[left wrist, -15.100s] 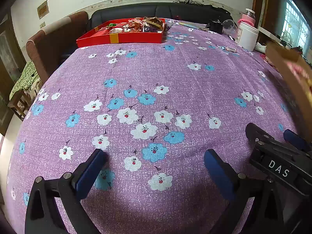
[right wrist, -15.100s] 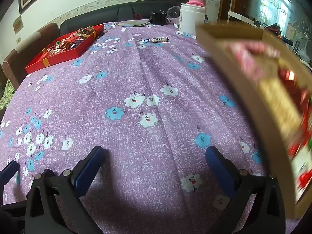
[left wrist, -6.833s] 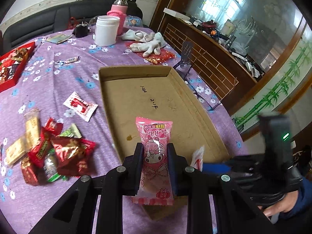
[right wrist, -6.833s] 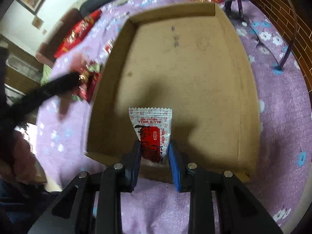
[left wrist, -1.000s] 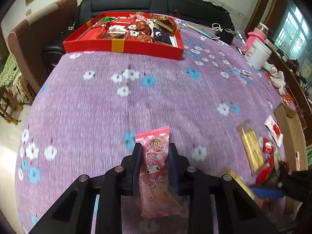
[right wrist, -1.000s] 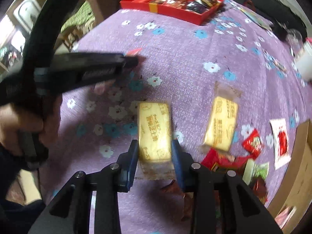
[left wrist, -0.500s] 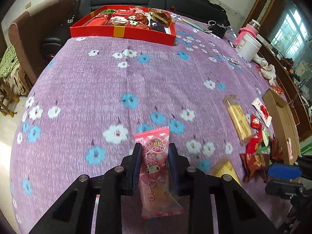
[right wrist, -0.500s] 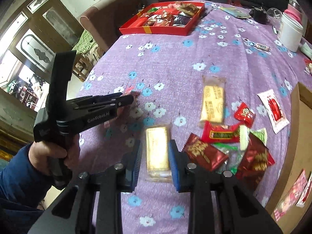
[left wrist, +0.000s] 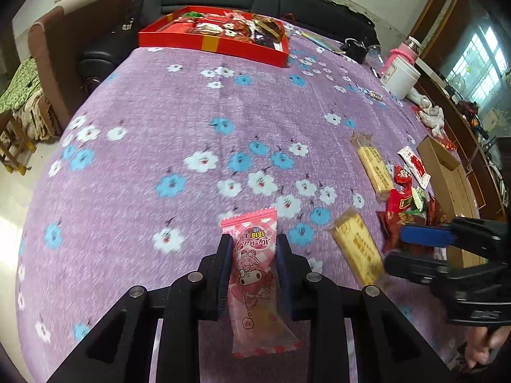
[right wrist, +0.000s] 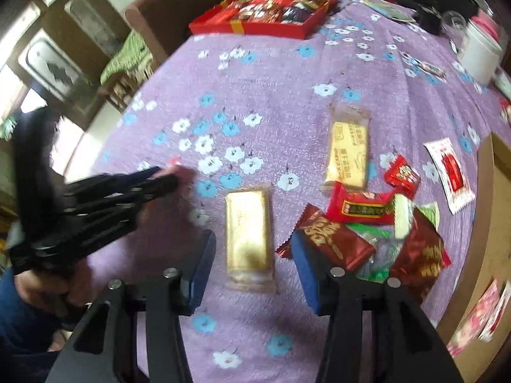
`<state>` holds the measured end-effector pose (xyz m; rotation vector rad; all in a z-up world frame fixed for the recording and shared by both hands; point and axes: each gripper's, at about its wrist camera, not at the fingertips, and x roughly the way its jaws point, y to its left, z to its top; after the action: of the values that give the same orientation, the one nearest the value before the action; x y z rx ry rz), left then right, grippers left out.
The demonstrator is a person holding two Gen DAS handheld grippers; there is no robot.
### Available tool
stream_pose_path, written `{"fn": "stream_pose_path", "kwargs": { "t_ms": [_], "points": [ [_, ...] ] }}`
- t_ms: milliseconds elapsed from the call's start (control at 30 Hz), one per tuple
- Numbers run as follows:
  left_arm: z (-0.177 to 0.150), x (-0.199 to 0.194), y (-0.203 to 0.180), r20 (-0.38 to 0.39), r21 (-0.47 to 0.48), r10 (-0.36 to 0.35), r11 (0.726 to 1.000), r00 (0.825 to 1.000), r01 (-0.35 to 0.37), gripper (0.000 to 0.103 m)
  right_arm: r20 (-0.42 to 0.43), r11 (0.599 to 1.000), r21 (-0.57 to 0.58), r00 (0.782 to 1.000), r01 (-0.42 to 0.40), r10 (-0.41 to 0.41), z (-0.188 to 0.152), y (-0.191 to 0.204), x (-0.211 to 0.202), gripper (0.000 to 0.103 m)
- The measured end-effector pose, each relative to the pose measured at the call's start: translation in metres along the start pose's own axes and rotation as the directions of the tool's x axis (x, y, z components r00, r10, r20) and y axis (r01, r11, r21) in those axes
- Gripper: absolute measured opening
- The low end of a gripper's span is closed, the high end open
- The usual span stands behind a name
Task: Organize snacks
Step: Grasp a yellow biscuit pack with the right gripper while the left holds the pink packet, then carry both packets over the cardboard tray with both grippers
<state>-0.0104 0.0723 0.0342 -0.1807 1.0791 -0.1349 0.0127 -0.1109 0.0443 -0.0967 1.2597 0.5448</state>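
Blurred: my right view smears; snacks in the cardboard box (right wrist: 498, 223) at its right edge are cut off, unreadable.
Red tray (left wrist: 213, 43): at the counter's (left wrist: 159, 127) far end, full of mixed sweets.
Left hand-held gripper (left wrist: 252, 255): I pinch the pink packet (left wrist: 255, 274), narrow, above the cloth.
Right hand-held gripper (right wrist: 252, 252): my jaws are opening; the gold bar (right wrist: 247, 234) lies between them on the counter, pads clear.
Pile (right wrist: 367, 223): red and green wrappers just right of that bar.

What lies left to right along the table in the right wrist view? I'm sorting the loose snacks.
Gold bar → yellow wafer pack → small red candy → white-and-red sachet → cardboard box.
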Motion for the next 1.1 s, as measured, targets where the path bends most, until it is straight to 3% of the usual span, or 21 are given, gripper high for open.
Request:
{"fn": "stream_pose_path", "kwargs": {
  "t_ms": [133, 333, 433, 500, 600, 833, 933, 1100],
  "points": [
    [-0.006, -0.013, 0.009, 0.02, -0.023, 0.001, 1.0, 1.0, -0.001, 0.028, -0.016, 0.992, -0.103, 0.997, 0.079, -0.081, 0.002, 0.02, 0.015, 0.051],
    [-0.012, -0.033, 0.019, 0.057, -0.048, 0.011, 0.999, 0.998, -0.008, 0.028, -0.061, 0.945, -0.249, 0.971, 0.212, -0.233, -0.002, 0.05, 0.04, 0.055],
    [-0.014, -0.039, 0.023, 0.067, -0.059, 0.015, 0.998, 0.998, -0.011, 0.028, -0.069, 0.954, -0.232, 0.975, 0.19, -0.211, 0.0, 0.048, 0.039, 0.05],
    [-0.017, -0.042, 0.024, 0.071, -0.066, 0.018, 0.998, 0.997, -0.014, 0.028, -0.083, 0.964, -0.216, 0.981, 0.156, -0.177, 0.0, 0.047, 0.039, 0.033],
    [-0.02, -0.044, 0.024, 0.075, -0.073, 0.017, 0.997, 0.997, -0.011, 0.028, -0.078, 0.968, -0.205, 0.983, 0.145, -0.164, -0.001, 0.046, 0.038, 0.033],
    [-0.018, -0.045, 0.01, 0.081, -0.061, 0.002, 0.998, 0.997, 0.003, 0.028, -0.013, 0.992, -0.123, 0.999, 0.041, -0.043, -0.011, 0.038, 0.002, 0.033],
    [-0.014, -0.046, -0.007, 0.085, -0.031, -0.014, 0.999, 0.996, 0.017, 0.028, 0.028, 0.997, -0.081, 1.0, -0.006, 0.008, -0.013, 0.026, -0.018, 0.033],
    [-0.006, -0.048, -0.045, 0.092, 0.034, -0.05, 0.998, 0.994, 0.047, 0.028, 0.089, 1.0, -0.023, 0.996, -0.018, 0.02, -0.027, 0.003, -0.053, 0.033]
  ]
}}
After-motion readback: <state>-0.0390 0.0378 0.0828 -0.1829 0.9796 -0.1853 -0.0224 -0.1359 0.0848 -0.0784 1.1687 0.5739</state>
